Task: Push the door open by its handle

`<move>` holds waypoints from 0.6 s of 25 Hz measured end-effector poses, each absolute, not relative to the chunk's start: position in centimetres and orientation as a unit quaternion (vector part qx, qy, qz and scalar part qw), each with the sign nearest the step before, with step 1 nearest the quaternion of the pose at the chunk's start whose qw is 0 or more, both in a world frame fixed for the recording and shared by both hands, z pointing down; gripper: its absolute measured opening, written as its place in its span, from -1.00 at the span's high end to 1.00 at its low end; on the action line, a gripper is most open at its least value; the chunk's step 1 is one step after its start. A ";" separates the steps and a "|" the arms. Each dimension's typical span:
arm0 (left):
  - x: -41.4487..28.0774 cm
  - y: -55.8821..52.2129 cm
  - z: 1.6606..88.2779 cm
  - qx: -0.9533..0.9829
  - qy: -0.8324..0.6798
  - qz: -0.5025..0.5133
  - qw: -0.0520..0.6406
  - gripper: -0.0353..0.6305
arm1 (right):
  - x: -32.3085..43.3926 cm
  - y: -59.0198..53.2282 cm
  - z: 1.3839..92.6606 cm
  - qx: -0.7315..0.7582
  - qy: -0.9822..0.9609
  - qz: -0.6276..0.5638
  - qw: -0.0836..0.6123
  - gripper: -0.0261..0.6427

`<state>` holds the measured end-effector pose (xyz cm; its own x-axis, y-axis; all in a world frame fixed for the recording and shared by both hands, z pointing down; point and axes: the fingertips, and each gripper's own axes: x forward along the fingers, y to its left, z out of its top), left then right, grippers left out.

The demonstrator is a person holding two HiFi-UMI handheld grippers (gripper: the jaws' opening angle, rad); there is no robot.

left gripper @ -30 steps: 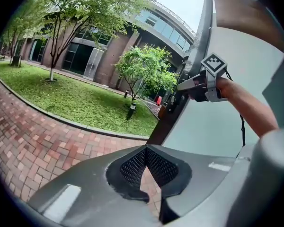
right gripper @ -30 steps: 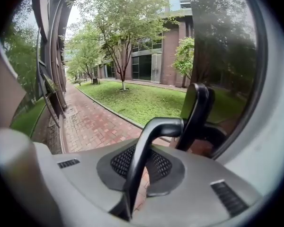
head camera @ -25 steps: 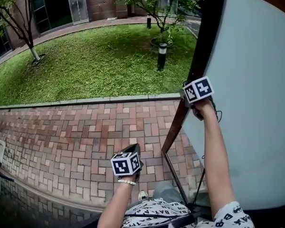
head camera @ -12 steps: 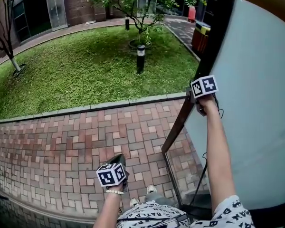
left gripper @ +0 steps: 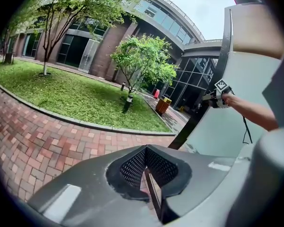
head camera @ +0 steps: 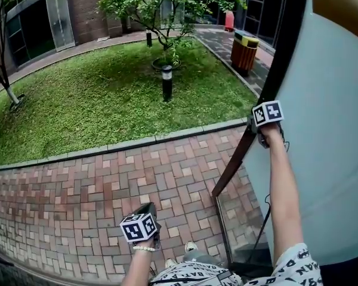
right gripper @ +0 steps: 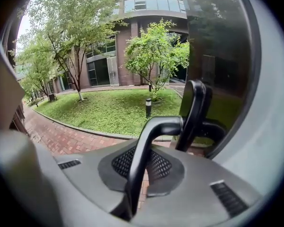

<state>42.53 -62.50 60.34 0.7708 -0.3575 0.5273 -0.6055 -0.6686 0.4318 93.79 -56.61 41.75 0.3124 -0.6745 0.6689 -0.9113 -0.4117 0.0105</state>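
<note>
- The left gripper hangs over the near edge of the brick paving. It sits slightly lower in the head view than a second ago. Its fingers are clenched together with nothing between them, and it plays no part in the push.
- The right gripper is clenched on the black door handle, which runs up between its fingers. The grasp is unchanged from a second ago.
- The door has swung further outward. Its dark edge now stands further right, and more of the courtyard shows. The push is judged well advanced, and the door needs only its last travel.
- The lawn lies beyond the far edge of the paving, with a tree and a bollard lamp near its middle.
- An orange bin, newly in view, stands on the path past the lawn's right edge. It is well apart from the door.
- No object shows on the paving where the door sweeps.
</note>
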 end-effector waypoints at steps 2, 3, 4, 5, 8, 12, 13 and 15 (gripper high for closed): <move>42.9 -62.4 60.7 0.889 -0.269 0.203 0.309 0.89 | 95.0 -55.6 41.9 0.790 -0.498 0.299 0.197 0.88; 43.1 -62.4 60.9 0.889 -0.268 0.203 0.311 0.89 | 95.5 -55.3 41.9 0.792 -0.494 0.299 0.198 0.88; 43.2 -62.5 61.1 0.888 -0.268 0.204 0.313 0.89 | 95.9 -55.0 42.0 0.794 -0.491 0.298 0.200 0.88; 43.3 -62.5 61.2 0.887 -0.268 0.206 0.314 0.89 | 96.2 -54.9 41.9 0.795 -0.487 0.298 0.202 0.89; 44.1 -62.4 61.2 0.888 -0.262 0.208 0.315 0.89 | 96.4 -54.6 41.8 0.797 -0.482 0.297 0.208 0.89; 45.4 -61.9 61.1 0.890 -0.251 0.209 0.318 0.89 | 96.1 -54.9 41.6 0.794 -0.485 0.299 0.213 0.88; 45.5 -61.7 61.1 0.891 -0.249 0.210 0.317 0.89 | 96.0 -54.8 41.6 0.793 -0.486 0.299 0.214 0.87; 45.6 -61.6 61.1 0.892 -0.249 0.212 0.313 0.89 | 95.8 -54.6 41.7 0.793 -0.484 0.301 0.213 0.84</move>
